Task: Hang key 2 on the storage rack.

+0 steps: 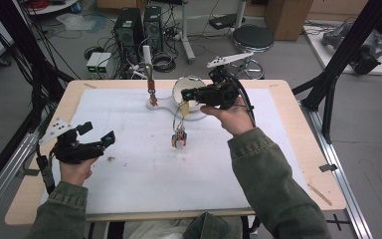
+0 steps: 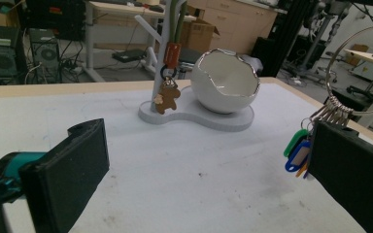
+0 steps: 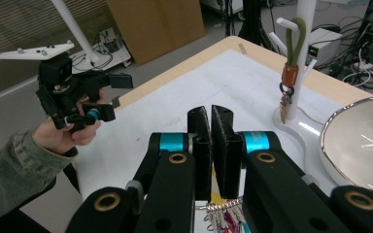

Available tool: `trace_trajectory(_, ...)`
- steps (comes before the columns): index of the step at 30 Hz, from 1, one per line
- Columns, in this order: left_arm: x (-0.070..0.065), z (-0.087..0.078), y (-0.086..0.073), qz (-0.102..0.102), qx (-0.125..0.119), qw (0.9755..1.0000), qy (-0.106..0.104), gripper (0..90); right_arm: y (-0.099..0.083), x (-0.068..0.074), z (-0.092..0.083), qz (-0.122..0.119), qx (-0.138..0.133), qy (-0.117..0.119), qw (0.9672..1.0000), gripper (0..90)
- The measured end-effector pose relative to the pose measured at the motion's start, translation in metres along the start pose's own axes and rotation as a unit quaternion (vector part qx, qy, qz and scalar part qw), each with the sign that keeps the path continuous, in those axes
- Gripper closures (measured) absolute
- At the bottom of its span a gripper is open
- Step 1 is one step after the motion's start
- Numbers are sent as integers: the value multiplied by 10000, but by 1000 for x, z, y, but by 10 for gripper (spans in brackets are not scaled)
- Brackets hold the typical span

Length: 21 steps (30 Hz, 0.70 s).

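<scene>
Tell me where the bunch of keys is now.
In the high view, the bunch of keys hangs from the right gripper over the table's middle, just in front of the white bowl.

We see a white mat (image 1: 129,164) on a pale wooden table (image 1: 298,129), and a white bowl (image 2: 226,82) with a silver rim on a white stand (image 2: 194,114). A green loop (image 3: 296,36) carries an orange-brown tab (image 2: 172,53) and a brown charm (image 2: 167,99). Tags (image 2: 298,150) are green, blue and orange. Our grippers (image 1: 87,144) (image 1: 191,93) are black with teal accents; our sleeves (image 1: 273,184) are olive.
</scene>
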<state>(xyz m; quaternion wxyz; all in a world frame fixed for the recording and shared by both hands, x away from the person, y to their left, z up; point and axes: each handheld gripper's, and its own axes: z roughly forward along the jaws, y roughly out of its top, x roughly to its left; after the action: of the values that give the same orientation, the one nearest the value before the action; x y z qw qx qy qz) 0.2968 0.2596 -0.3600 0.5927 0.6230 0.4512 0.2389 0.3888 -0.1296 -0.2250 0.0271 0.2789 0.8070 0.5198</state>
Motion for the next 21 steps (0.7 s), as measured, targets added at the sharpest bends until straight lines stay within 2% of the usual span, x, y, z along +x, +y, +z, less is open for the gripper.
trace_trajectory(2, -1, 2, 1, 19, 0, 10000, -6, 20, 1, 1, 3, 32, -18, 4, 10000, 877)
trace_trajectory(6, -4, 4, 5, 183, 28, 9998, 34, 20, 3, 4, 10, 43, -40, 58, 10000, 877)
trace_trajectory(11, -10, 7, 12, 211, -4, 9998, -46, 20, 6, 8, 17, 29, -8, 78, 10000, 877)
trace_trajectory(18, -19, 14, 17, 429, 144, 9989, -130, 20, 9, 14, 26, 32, -41, 88, 9999, 877)
trace_trajectory(21, -22, 16, 18, 425, 167, 9988, -181, 20, 11, 16, 30, 44, -51, 102, 9999, 877)
